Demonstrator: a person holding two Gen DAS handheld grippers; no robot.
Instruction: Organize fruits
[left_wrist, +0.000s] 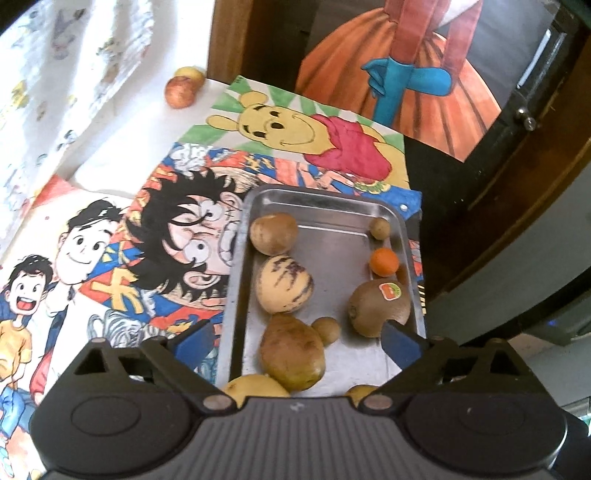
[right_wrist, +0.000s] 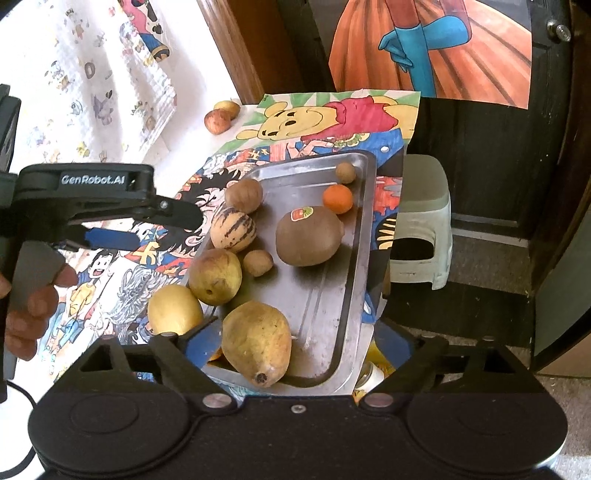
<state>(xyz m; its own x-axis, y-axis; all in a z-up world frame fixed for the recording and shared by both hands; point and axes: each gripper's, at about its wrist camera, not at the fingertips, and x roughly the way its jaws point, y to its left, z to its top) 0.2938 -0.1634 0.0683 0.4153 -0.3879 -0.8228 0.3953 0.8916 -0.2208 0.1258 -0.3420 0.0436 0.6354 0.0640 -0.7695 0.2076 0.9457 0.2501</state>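
A steel tray (left_wrist: 332, 206) (right_wrist: 325, 295) holds a stickered kiwi (left_wrist: 378, 308) (right_wrist: 308, 236), a small orange (left_wrist: 384, 261) (right_wrist: 337, 198), a striped melon (left_wrist: 284, 284) (right_wrist: 232, 229), a brown pear (left_wrist: 291, 352) (right_wrist: 215, 276) and several small brown fruits. My left gripper (left_wrist: 298, 339) (right_wrist: 166, 229) is open, hovering over the tray's near left part with the pear below its fingers. Over the near rim, my right gripper (right_wrist: 295, 345) stands open around a large yellow-brown fruit (right_wrist: 256, 341). A yellow fruit (right_wrist: 175, 310) (left_wrist: 255, 387) lies beside the tray.
Two apples (left_wrist: 183, 88) (right_wrist: 219, 118) sit at the table's far corner. Cartoon drawings (left_wrist: 280, 125) cover the table. The tray lies near the right table edge, above a white stool (right_wrist: 424, 221). A dark door stands behind. A hand (right_wrist: 29, 306) holds the left gripper.
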